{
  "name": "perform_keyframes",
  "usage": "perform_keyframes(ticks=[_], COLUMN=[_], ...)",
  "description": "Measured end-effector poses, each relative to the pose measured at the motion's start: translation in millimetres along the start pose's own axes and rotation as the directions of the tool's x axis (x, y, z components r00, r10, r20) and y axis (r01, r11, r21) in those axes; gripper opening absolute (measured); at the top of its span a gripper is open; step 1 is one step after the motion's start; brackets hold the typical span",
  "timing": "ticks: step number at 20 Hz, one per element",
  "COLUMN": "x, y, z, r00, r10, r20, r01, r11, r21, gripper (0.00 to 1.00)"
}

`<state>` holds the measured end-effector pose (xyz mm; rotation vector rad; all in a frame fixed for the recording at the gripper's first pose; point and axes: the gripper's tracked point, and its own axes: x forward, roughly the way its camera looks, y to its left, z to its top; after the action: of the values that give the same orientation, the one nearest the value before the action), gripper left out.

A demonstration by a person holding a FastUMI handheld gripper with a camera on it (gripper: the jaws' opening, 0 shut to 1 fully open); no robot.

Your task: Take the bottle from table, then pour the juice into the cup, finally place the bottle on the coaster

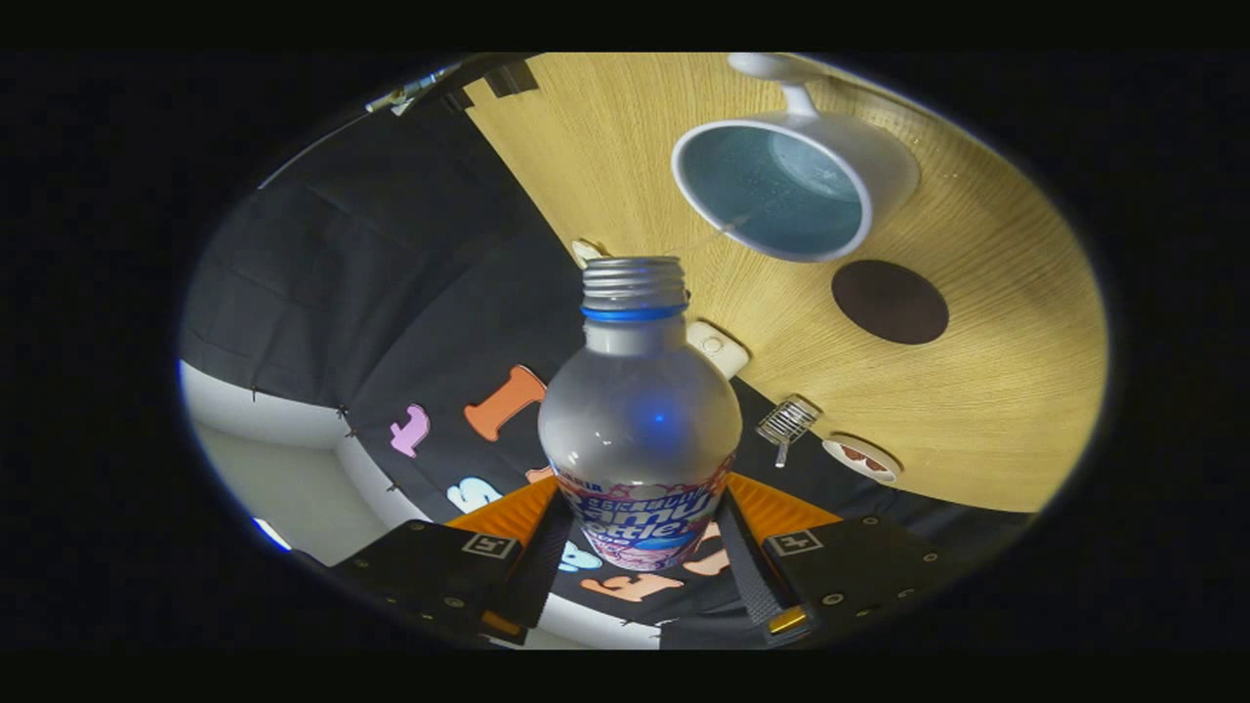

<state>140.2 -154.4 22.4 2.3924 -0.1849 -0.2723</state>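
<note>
- Table [977, 410]: wood-grain top lay beyond the fingers and appeared rolled in view, so the gripper was judged tipped.
- Cup [781, 186]: white with a blue inside, at 1 o'clock from the bottle mouth, well apart; interior looked empty.
- Bottle [640, 410]: uncapped, held clear of the table, threaded mouth ahead of the fingers.
- Gripper [640, 547]: both fingers pressed the bottle's labelled lower body, 1 on each side.
- Coaster [890, 302]: dark disc at 5 o'clock from the cup, near it, bare.
- Step judged: carrying to pour. Advice: bring the mouth over the rim before tilting further; tilt slowly.
</note>
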Motion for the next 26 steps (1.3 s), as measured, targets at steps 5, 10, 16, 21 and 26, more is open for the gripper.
perform_keyframes(ticks=[5,10,16,21,26], x=[3,4,7,2,-3], y=[-12,-22,-26,-34,-29], z=[-1,-1,-6,3,0], r00=[1.0,0.998,0.999,0.991,0.985], r10=[-0.029,-0.059,-0.052,-0.115,-0.114], r20=[0.008,0.015,0.005,0.074,0.127], r01=[0.029,0.06,0.049,0.13,0.156], r11=[0.997,0.983,0.914,0.622,0.295], r21=[-0.074,-0.175,-0.402,-0.772,-0.943], gripper=[0.77,0.77,0.77,0.77,0.77])
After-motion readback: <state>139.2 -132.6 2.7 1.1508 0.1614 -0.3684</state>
